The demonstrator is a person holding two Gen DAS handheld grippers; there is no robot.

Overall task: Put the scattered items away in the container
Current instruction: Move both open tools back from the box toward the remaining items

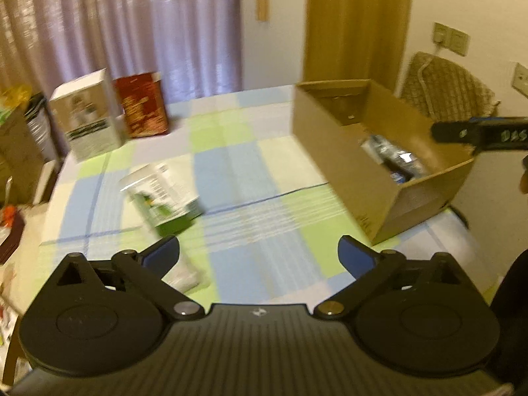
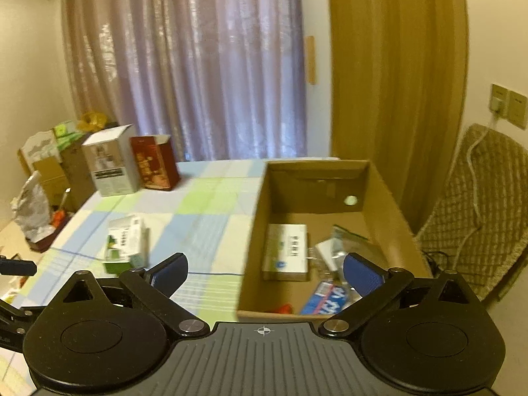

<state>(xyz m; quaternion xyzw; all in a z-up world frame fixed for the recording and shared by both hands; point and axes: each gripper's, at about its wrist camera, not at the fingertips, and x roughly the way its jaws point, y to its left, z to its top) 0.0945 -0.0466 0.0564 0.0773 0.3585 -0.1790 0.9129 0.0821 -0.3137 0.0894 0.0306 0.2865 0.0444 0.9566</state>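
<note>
Holding nothing, both your left gripper and right gripper gape wide; one green-and-white carton lies outside the cardboard box.

Dim, yellowish; curtain-filtered backlight, motion blur, fisheye-bent edges.

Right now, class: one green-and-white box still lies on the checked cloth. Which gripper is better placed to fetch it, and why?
Probably the left gripper: open and empty, with the green-and-white box just ahead of its left finger. The right gripper, also open, sits by the cardboard container.
</note>
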